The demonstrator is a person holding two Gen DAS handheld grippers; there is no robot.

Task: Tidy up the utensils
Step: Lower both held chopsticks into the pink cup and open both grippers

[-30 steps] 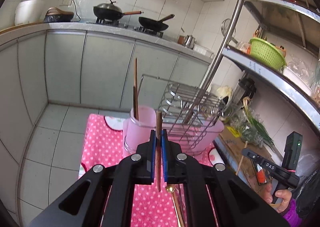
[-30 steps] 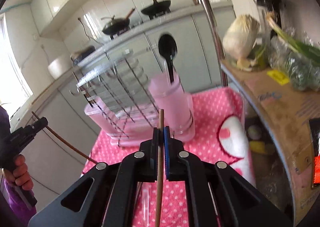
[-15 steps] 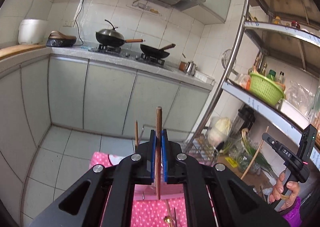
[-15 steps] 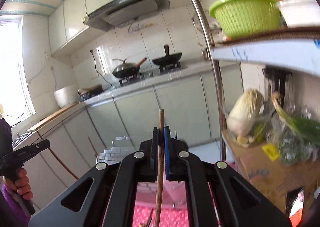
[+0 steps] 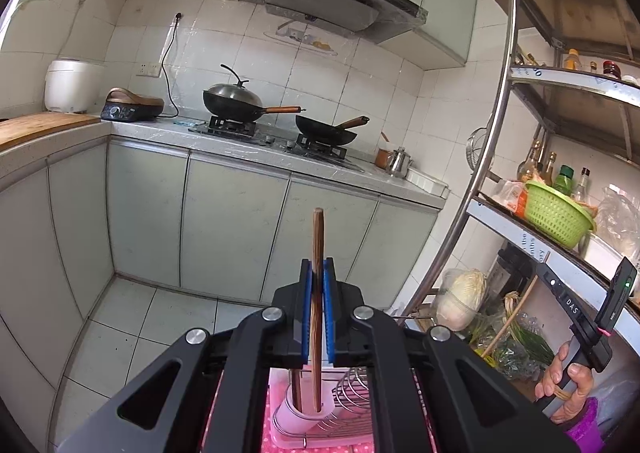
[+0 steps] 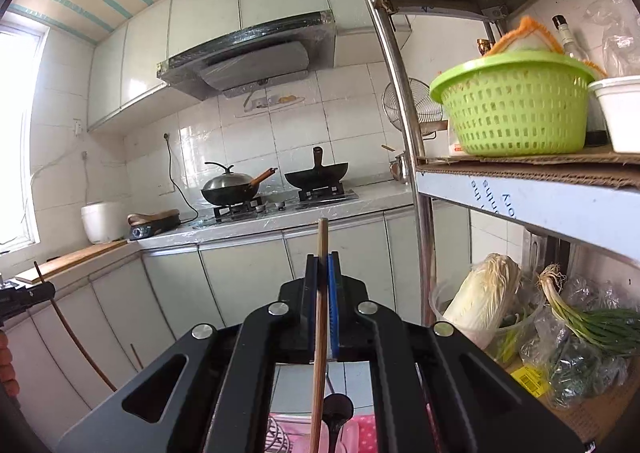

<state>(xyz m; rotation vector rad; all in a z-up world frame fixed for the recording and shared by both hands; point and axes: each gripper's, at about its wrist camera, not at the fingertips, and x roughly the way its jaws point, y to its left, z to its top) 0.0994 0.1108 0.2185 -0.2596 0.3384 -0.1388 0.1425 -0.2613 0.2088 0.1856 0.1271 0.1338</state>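
My left gripper point(image 5: 318, 277) is shut on a dark wooden chopstick point(image 5: 317, 237) held upright; its lower end hangs over the pink utensil holder point(image 5: 304, 411), which holds another chopstick point(image 5: 296, 389). My right gripper point(image 6: 322, 271) is shut on a lighter wooden chopstick point(image 6: 320, 293), also upright. Below it a black spoon point(image 6: 337, 411) stands in the pink holder. The right gripper also shows at the right edge of the left wrist view point(image 5: 532, 281), and the left gripper at the left edge of the right wrist view point(image 6: 24, 293).
A wire dish rack point(image 5: 356, 409) on a pink tray stands on a pink dotted cloth point(image 5: 272, 443). A metal shelf post point(image 6: 404, 125) rises at the right, with a green basket point(image 6: 512, 105), cabbage point(image 6: 484, 293) and scallions on the shelves. Counter with woks is behind.
Both grippers have tilted upward and risen, each still holding its chopstick. The pink holder and rack have dropped to the bottom of both views.
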